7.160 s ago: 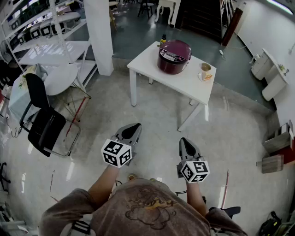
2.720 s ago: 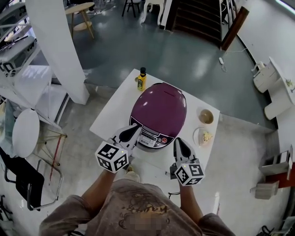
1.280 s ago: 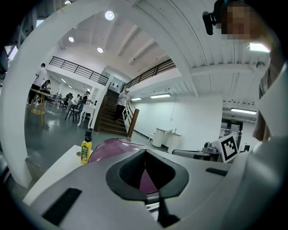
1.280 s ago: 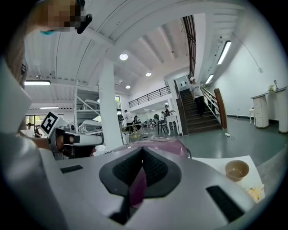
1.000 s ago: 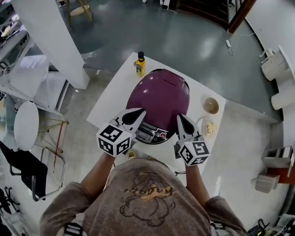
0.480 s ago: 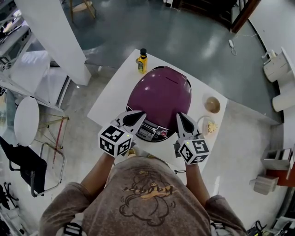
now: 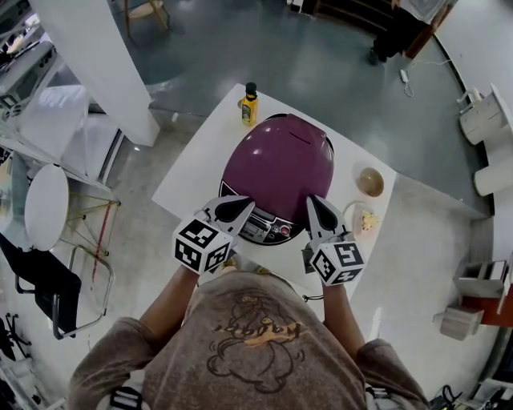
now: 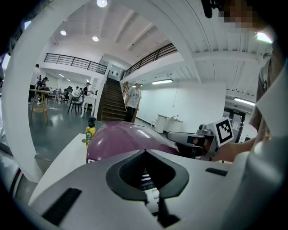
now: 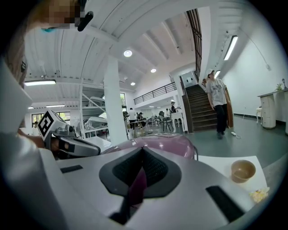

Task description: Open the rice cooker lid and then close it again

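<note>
White table [image 7: 192,176] carries the purple rice cooker [image 7: 255,182], its lid [image 7: 284,156] down. My left gripper [image 7: 239,206] and right gripper [image 7: 317,207] hover at its front panel [image 7: 263,231], both clenched on nothing. That glossy, rigid dome looks slippery; I'd press the front latch, probably by the panel.

The left gripper [image 7: 237,206] and right gripper [image 7: 315,203] are covering both ends of the rice cooker's [image 7: 278,164] control panel [image 7: 268,231]. A bystander [image 7: 409,20] at the head view's top right is being cut off by the frame's edge. The bottle's [image 7: 250,104] label is showing too small to read.
</note>
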`<state>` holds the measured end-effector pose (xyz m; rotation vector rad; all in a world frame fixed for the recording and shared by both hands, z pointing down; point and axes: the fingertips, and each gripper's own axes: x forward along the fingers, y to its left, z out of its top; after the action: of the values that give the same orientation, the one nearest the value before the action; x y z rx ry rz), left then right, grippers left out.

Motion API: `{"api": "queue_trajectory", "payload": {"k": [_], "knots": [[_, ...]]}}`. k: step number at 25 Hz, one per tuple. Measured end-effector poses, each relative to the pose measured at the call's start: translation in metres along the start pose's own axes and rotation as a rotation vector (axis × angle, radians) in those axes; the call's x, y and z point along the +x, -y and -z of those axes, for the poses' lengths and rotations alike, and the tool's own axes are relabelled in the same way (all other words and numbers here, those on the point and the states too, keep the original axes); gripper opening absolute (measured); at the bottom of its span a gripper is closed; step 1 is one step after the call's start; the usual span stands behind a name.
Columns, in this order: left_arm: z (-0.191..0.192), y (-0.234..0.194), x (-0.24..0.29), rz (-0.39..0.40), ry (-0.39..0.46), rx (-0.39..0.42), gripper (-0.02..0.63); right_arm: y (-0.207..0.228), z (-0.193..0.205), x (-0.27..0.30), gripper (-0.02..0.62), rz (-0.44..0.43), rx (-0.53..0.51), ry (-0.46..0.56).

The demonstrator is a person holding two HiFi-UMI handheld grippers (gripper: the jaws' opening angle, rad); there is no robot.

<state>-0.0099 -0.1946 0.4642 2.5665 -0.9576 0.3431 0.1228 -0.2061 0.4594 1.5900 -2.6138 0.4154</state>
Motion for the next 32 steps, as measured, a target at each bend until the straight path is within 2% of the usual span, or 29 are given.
{"api": "queue_trajectory", "payload": {"k": [13, 28, 32], "knots": [[0.01, -0.001, 0.003, -0.018, -0.077, 0.016, 0.021, -0.003, 0.003, 0.0, 0.002, -0.009, 0.001, -0.007], [0.011, 0.002, 0.003, 0.003, -0.075, 0.006, 0.02, -0.006, 0.004, 0.002, 0.002, -0.02, -0.001, -0.013], [0.013, 0.008, 0.002, 0.03, -0.081, -0.025, 0.02, -0.006, 0.005, 0.003, 0.002, -0.023, -0.002, -0.021]]}}
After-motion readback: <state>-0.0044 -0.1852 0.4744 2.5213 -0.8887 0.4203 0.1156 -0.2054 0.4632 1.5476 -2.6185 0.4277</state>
